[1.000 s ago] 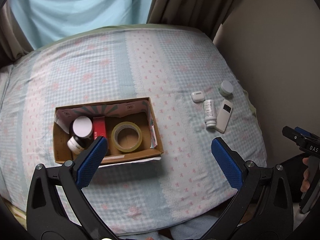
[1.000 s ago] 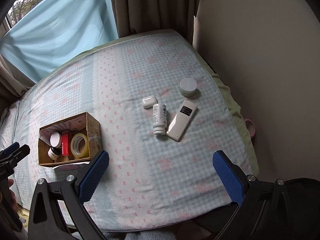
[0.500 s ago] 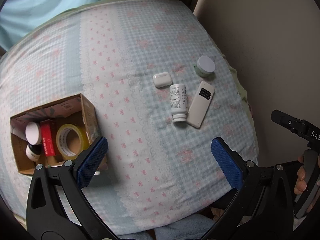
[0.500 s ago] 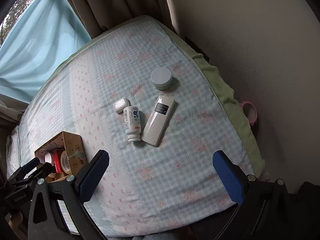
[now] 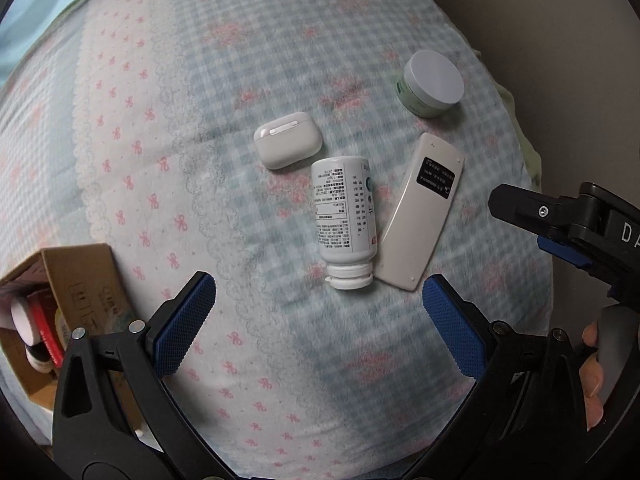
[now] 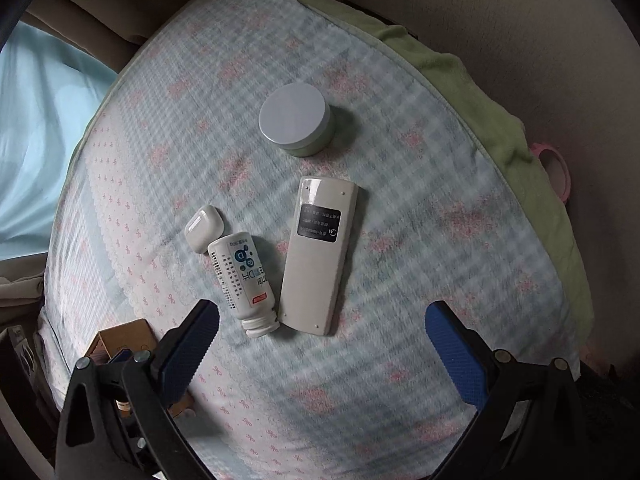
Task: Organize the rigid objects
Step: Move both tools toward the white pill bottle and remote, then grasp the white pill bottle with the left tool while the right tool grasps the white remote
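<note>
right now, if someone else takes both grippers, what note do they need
Left gripper: open, empty, over the bed, in front of the bottle.
Right gripper: open, empty, in front of the remote.
Loose on the bed: earbud case, bottle lying on its side, remote, jar.
Box at the left edge holds a few items already.
Left to do: those four into the box. None gripped yet.

The cardboard box [image 5: 76, 280] is cut off at the left edge (contents [image 5: 38, 332] mostly hidden).
</note>
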